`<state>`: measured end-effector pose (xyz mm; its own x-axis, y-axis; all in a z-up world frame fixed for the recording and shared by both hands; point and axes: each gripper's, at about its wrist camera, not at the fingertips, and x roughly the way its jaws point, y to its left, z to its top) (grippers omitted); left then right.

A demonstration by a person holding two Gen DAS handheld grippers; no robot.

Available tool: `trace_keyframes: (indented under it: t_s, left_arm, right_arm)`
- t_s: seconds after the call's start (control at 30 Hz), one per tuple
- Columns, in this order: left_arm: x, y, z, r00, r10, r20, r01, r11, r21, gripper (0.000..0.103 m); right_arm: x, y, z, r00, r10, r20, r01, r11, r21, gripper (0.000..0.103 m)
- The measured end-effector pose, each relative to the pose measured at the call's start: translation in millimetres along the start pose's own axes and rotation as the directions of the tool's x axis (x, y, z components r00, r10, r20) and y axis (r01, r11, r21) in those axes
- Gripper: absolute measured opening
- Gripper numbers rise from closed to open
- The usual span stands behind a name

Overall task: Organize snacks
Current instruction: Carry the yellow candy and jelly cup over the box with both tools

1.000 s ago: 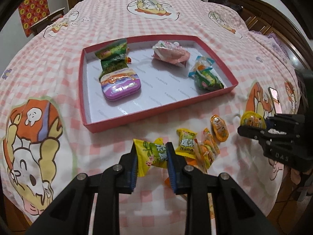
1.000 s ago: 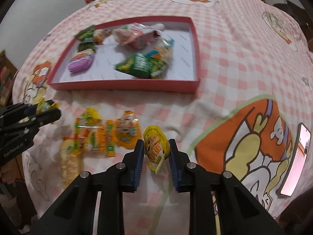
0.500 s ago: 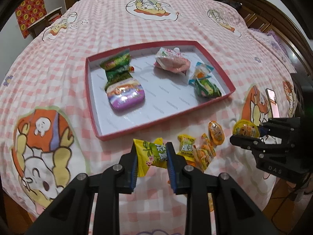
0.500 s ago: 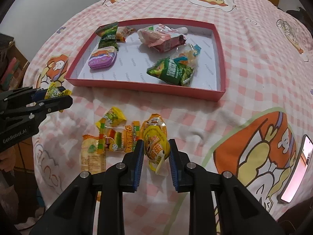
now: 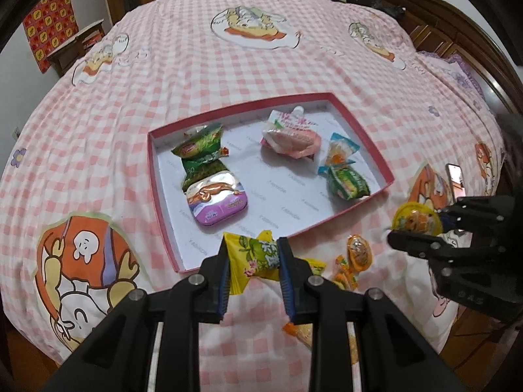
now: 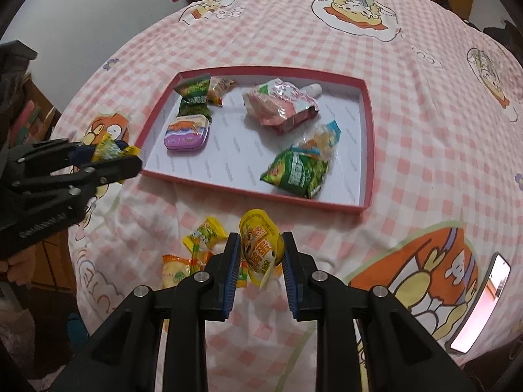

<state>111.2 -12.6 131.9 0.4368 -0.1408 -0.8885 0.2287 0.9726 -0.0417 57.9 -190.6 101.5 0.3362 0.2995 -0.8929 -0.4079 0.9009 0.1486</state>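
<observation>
My left gripper [image 5: 253, 263] is shut on a yellow-green candy packet [image 5: 253, 256], held above the bed over the near rim of the red tray [image 5: 366, 145]. My right gripper [image 6: 260, 256] is shut on a yellow jelly cup [image 6: 260, 250], held above the loose snacks [image 6: 202, 238]. The tray [image 6: 367, 124] holds a purple tin [image 5: 217, 204], green packets [image 5: 199, 145], a pink pouch [image 5: 291, 132] and a green bag [image 5: 348, 181]. Each gripper also shows in the other's view: the right [image 5: 421, 228], the left [image 6: 104, 160].
Several loose candies [image 5: 358, 251] lie on the pink checked bedspread [image 5: 228, 65] in front of the tray. A phone [image 6: 480, 303] lies at the bed's right edge. A wooden headboard [image 5: 457, 32] stands at the far right.
Both grippers have risen and pulled back with their snacks; the tray and bed look smaller and farther. The left packet now sits over the tray's near rim.
</observation>
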Motion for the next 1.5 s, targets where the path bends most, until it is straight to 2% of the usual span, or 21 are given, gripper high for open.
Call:
trace_keyframes:
  t_s: [0.43,0.93,1.13,1.5]
  left_arm:
    - [33.9,21.9,13.1,0.998,0.012,-0.061,-0.014,0.999,-0.034,0.026]
    - [90.0,25.2,17.7,0.987,0.017,-0.158,-0.023,0.999,-0.040,0.026]
    - [96.6,31.2,20.8,0.989,0.058,-0.136,-0.060,0.998,-0.012,0.026]
    - [101.4,59.8,38.6,0.993,-0.012,-0.115,0.011,1.000,-0.013,0.026]
  right_arm:
    - [2.8,-18.2,34.3,0.999,-0.043,-0.008,0.043,0.999,0.012,0.026]
    - [54.4,-60.9,60.3,0.993,-0.081,-0.087,0.088,0.993,0.079,0.026]
    - [63.6,-66.5,64.6,0.992,-0.088,-0.096,0.096,0.992,0.083,0.026]
    - [74.4,-71.6,80.1,0.981,-0.128,-0.145,0.145,0.983,0.114,0.026]
